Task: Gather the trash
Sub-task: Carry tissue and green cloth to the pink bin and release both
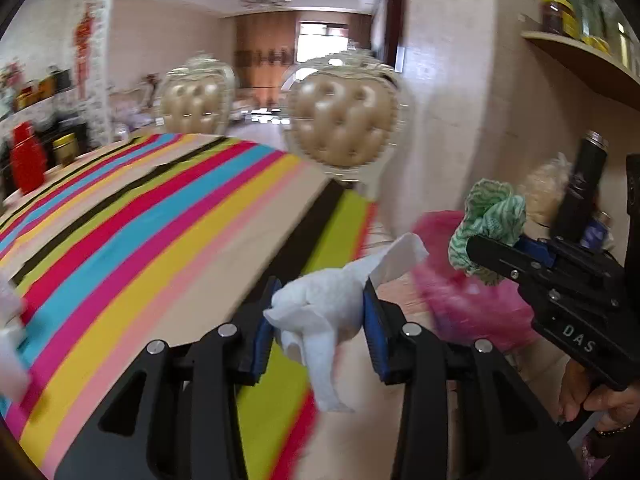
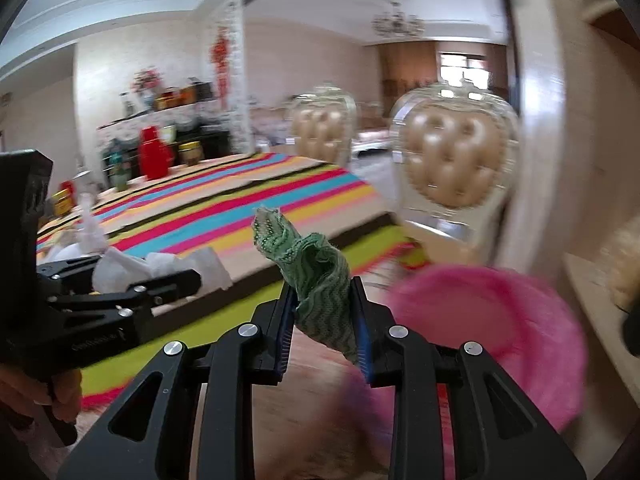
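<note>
My left gripper is shut on a crumpled white tissue, whose loose end hangs below the blue pads. It is held past the edge of the striped table. My right gripper is shut on a green zigzag-patterned cloth that sticks up above the pads. In the left wrist view the right gripper shows at the right with the green cloth. A blurred pink bag lies below and to the right, also the pink bag beneath both grippers.
Two padded gold chairs stand at the table's far side. A red jug and tins sit at the table's far left. More white tissue lies on the table. A wall shelf with jars is upper right, a dark bottle nearby.
</note>
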{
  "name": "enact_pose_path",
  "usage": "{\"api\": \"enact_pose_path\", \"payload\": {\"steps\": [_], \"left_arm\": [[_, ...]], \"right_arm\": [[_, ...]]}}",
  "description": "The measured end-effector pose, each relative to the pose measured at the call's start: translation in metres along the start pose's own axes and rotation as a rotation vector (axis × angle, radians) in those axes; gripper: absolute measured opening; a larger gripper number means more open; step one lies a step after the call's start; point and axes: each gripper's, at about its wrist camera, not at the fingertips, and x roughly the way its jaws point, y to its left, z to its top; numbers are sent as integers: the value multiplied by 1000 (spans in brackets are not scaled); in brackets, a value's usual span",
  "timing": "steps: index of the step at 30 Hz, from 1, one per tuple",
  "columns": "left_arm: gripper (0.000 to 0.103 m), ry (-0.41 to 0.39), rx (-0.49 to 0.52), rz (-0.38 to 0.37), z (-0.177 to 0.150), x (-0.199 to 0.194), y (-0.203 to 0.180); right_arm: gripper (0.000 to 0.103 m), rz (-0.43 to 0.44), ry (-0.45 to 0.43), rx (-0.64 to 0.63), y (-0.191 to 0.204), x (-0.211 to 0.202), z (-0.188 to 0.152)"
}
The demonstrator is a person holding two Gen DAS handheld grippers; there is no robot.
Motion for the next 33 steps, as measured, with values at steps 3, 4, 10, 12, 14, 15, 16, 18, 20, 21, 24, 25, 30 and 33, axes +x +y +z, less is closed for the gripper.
{"api": "enact_pose_path", "payload": {"steps": [3,4,10,12,14,15,16,18,20,21,24,25,30,33], "left_arm": [[39,6,25,-76,10,18,-27],[39,6,32,-94,12,23,-35],[39,23,59,-198,26,60,-83],[39,31,58,-217,28,70,-91],[40,33,58,-231,31,79,-98],[41,34,60,-234,34,85,-103],[43,36,63,-239,36,89,-107],[63,37,70,-249,41,98,-116],[72,15,61,-228,44,101,-118],[73,8,58,-226,45,101,-117],[79,-4,67,-181,46,96,-110],[81,-15,66,-165,45,91,-106],[98,-57,64,-56,42,65,-80],[98,-58,56,-9,38,49,-63]], "right_arm": [[27,-69,1,45,-32,-10,-7],[27,-93,1,67,-46,-13,-10],[28,-165,11,166,-101,-18,-24],[29,-166,15,187,-112,-17,-26],[31,-174,17,196,-121,-15,-27],[31,-177,18,197,-124,-13,-27],[31,-174,15,198,-128,-11,-27],[36,-169,14,198,-134,-8,-26],[50,-183,12,212,-141,-6,-25],[52,-180,0,219,-144,-9,-26],[52,-190,-12,220,-148,-14,-25],[52,-193,-15,220,-149,-16,-24],[52,-195,-31,225,-146,-27,-25],[54,-180,-37,218,-138,-30,-22]]}}
